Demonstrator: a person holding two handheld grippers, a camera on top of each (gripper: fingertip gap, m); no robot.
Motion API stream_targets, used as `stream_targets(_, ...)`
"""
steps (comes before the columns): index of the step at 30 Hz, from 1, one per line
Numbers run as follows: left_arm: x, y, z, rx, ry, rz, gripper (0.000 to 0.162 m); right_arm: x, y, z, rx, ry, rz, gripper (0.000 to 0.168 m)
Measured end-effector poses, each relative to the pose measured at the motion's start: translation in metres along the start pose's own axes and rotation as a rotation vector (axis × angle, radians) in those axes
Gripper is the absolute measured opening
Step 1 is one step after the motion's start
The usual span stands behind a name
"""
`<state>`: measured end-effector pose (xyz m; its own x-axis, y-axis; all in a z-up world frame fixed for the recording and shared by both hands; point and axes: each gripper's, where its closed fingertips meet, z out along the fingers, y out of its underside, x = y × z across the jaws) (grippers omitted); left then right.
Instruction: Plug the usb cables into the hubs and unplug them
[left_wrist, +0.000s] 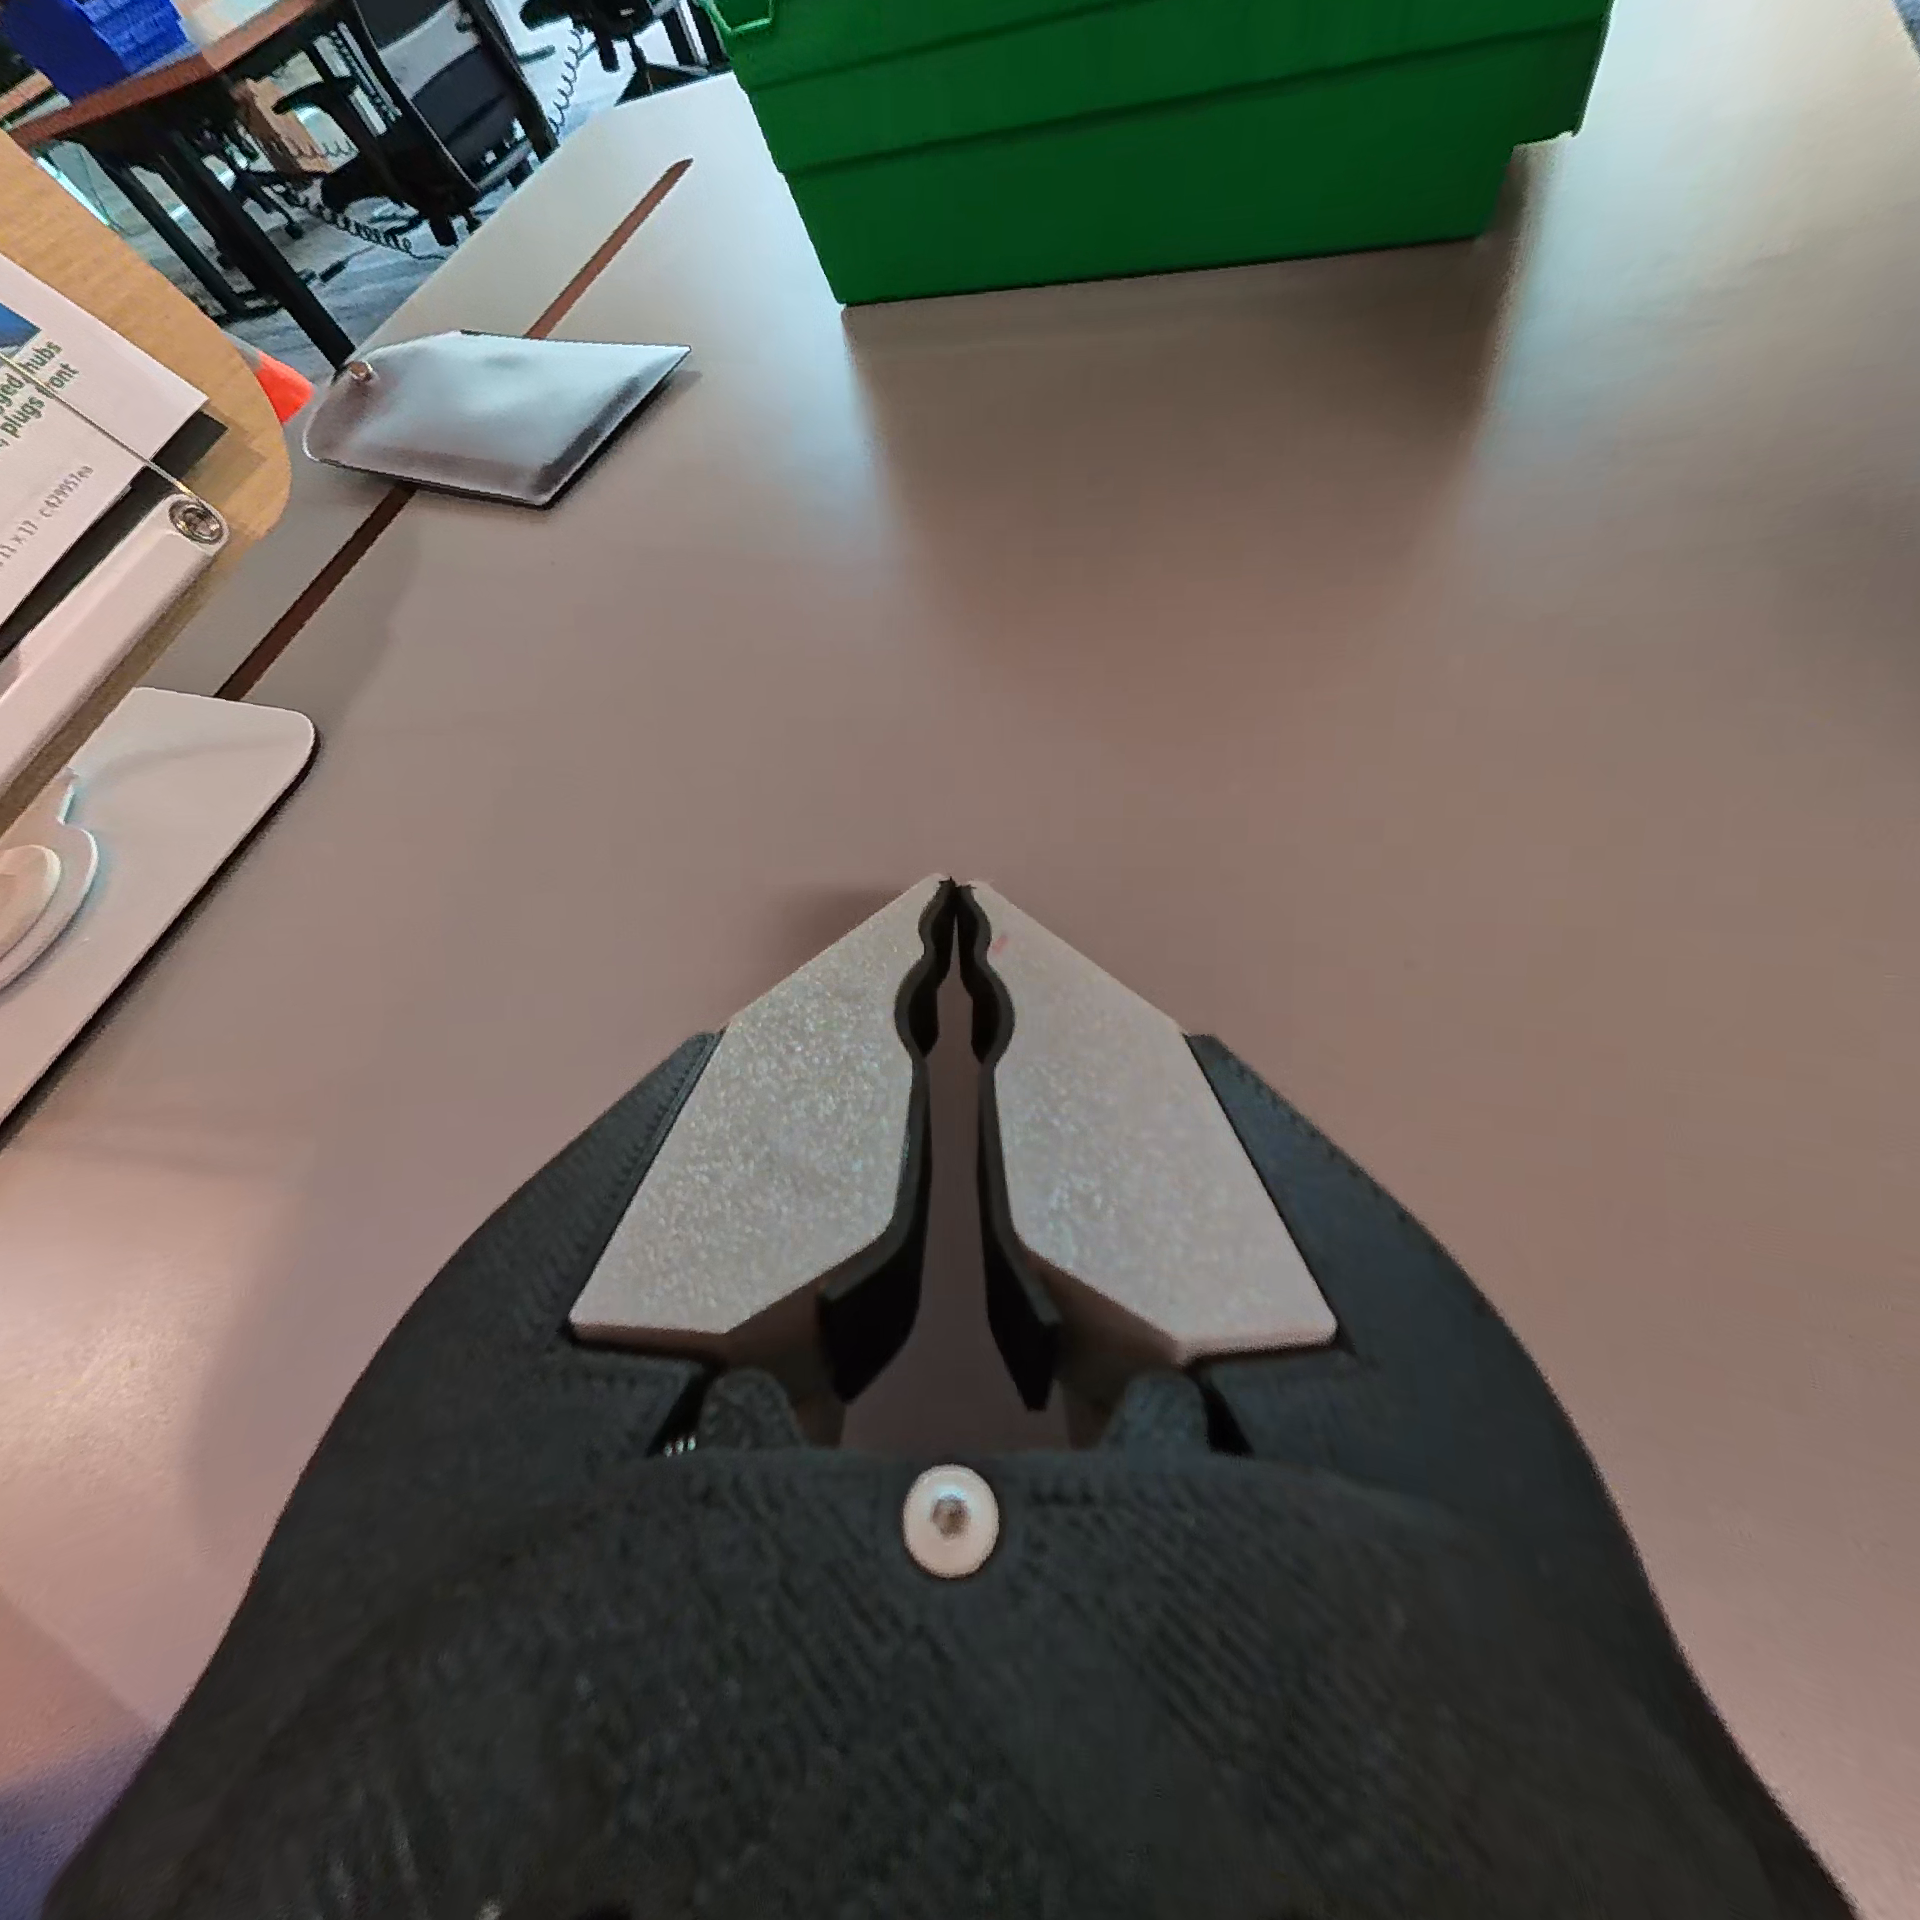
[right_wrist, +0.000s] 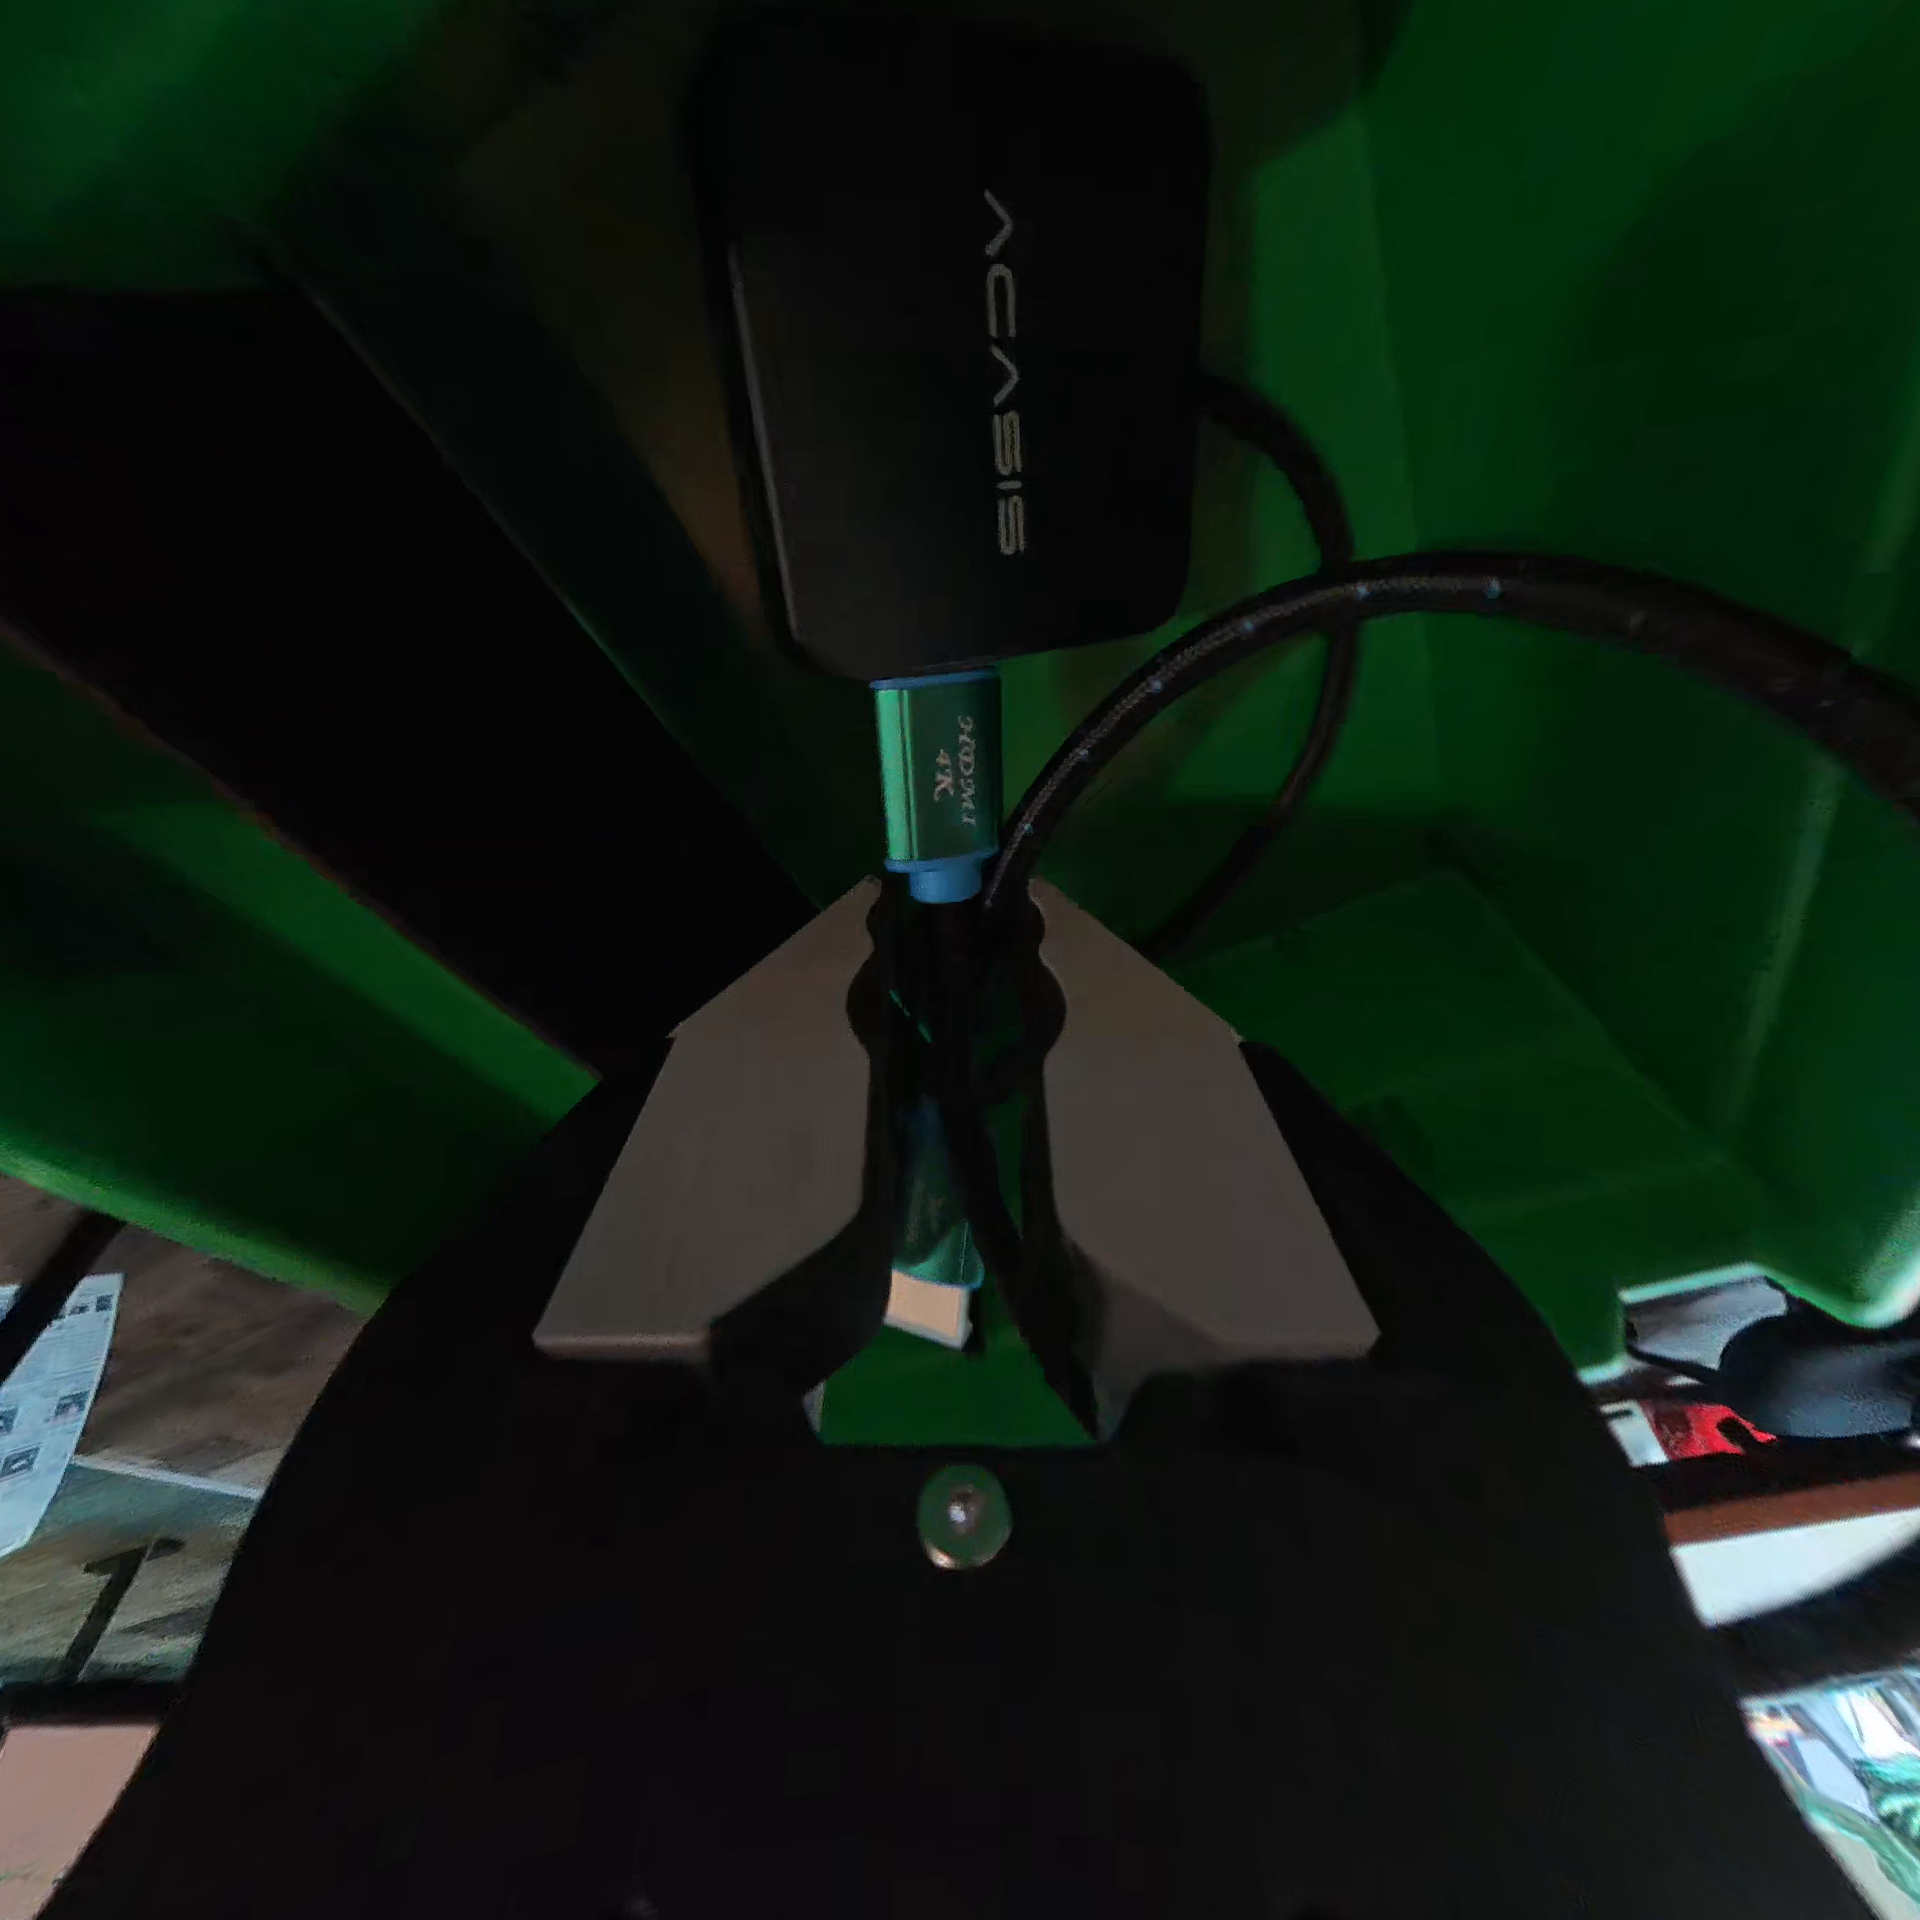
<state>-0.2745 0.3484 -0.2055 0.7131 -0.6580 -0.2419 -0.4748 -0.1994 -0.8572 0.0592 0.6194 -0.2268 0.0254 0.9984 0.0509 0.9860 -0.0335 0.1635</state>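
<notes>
My right gripper is inside a green bin and is shut on a black braided cable just behind its blue metal plug. That plug sits in the end of a black box-shaped adapter, which hangs or lies just ahead of the fingertips. A second blue plug of the cable shows between the fingers, farther back. My left gripper is shut and empty, low over a brown table. The green bin stands on the table ahead of it.
A silvery flat pouch lies at the table's left. A white mat and a wooden board with papers are at the far left. Desks and chairs stand beyond the table. Papers and dark objects show under the bin's edge in the right wrist view. One gripper's finger ends stand about 45 cm off the other's.
</notes>
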Motion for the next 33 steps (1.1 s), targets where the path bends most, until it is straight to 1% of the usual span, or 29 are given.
stream_targets(4, -0.002, -0.001, -0.001, 0.008, 0.0, -0.015, 0.0, -0.001, 0.003, 0.015, -0.057, -0.025, 0.019, 0.016)
stream_targets(7, -0.002, -0.001, -0.001, 0.009, 0.003, -0.019, 0.0, -0.003, 0.002, 0.017, -0.029, -0.065, 0.054, 0.015)
stream_targets(9, 0.0, 0.0, 0.0, 0.002, 0.004, -0.008, 0.0, -0.005, -0.002, 0.019, 0.025, -0.107, 0.086, 0.014)
stream_targets(13, 0.001, 0.0, 0.0, 0.0, 0.002, 0.004, 0.0, -0.004, -0.016, 0.018, 0.211, -0.137, 0.165, 0.015)
stream_targets(18, -0.002, -0.001, -0.001, 0.013, 0.009, -0.024, 0.0, -0.004, -0.022, -0.004, 0.319, -0.071, 0.144, 0.018)
stream_targets(19, -0.002, -0.001, -0.002, 0.014, 0.01, -0.025, 0.0, -0.005, -0.024, -0.011, 0.349, -0.075, 0.15, 0.021)
stream_targets(20, -0.001, -0.001, -0.002, 0.013, 0.012, -0.025, 0.0, -0.006, -0.027, -0.019, 0.39, -0.089, 0.161, 0.029)
stream_targets(21, -0.001, -0.001, -0.002, 0.013, 0.012, -0.022, 0.0, -0.007, -0.032, -0.028, 0.441, -0.109, 0.172, 0.034)
stream_targets(22, -0.001, -0.001, -0.001, 0.011, 0.013, -0.02, 0.0, -0.007, -0.038, -0.037, 0.495, -0.121, 0.178, 0.034)
stream_targets(24, 0.0, 0.0, -0.001, 0.006, 0.014, -0.016, 0.0, -0.005, -0.048, -0.051, 0.584, -0.102, 0.172, 0.039)
stream_targets(27, -0.001, -0.001, -0.002, 0.012, 0.011, -0.021, 0.0, -0.004, -0.06, -0.072, 0.701, -0.075, 0.182, 0.037)
stream_targets(29, -0.002, -0.001, -0.003, 0.02, 0.013, -0.032, 0.0, 0.002, -0.061, -0.091, 0.785, -0.079, 0.253, 0.032)
stream_targets(31, -0.002, -0.001, -0.003, 0.022, 0.016, -0.039, 0.0, 0.024, -0.048, -0.108, 0.821, -0.008, 0.389, 0.022)
stream_targets(33, 0.0, -0.001, -0.003, 0.018, 0.02, -0.035, 0.0, 0.051, -0.02, -0.111, 0.757, 0.087, 0.569, 0.007)
